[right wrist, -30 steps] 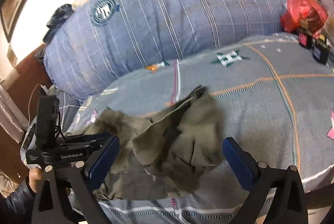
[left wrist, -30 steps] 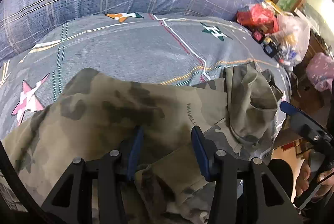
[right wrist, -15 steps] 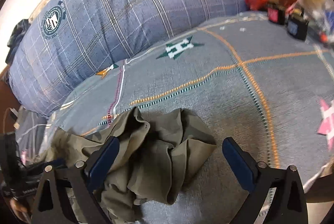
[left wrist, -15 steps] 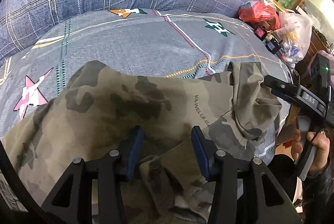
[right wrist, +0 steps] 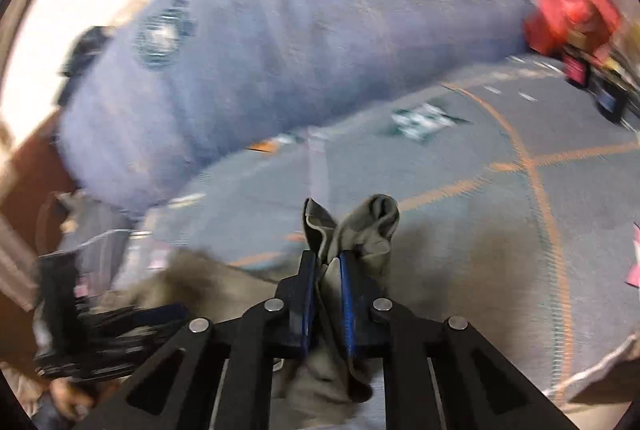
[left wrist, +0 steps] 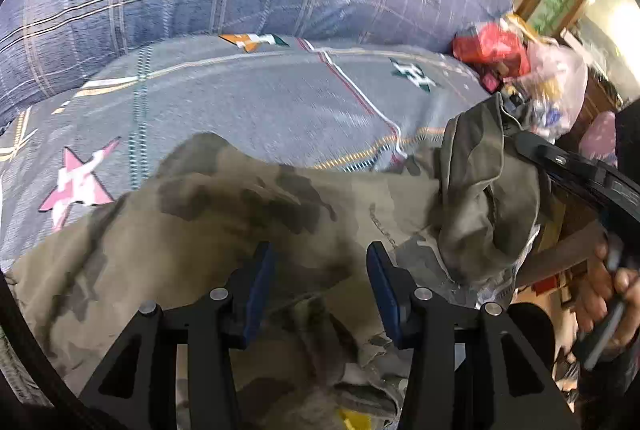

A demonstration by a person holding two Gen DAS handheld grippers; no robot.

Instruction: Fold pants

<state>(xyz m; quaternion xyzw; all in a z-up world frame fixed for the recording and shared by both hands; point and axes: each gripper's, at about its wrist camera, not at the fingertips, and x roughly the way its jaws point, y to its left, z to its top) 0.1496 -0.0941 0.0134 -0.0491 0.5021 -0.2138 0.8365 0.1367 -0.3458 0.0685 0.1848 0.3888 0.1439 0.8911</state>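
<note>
— What has the right gripper (right wrist: 325,266) got?

— Its blue jaws are closed on a bunch of the pants (right wrist: 356,230); olive cloth sticks up past the tips and hangs below them.

— And under it?

— The bed (right wrist: 460,230), in a grey sheet with orange lines and a green-white star. More pants cloth lies blurred at lower left.

— Behind?

— A big blue plaid pillow (right wrist: 300,29) with a round badge. A red bag (right wrist: 572,13) sits at the far right.

— Anything on the left?

— The left gripper (right wrist: 120,326), dark and blurred; its jaws I cannot make out.
</note>
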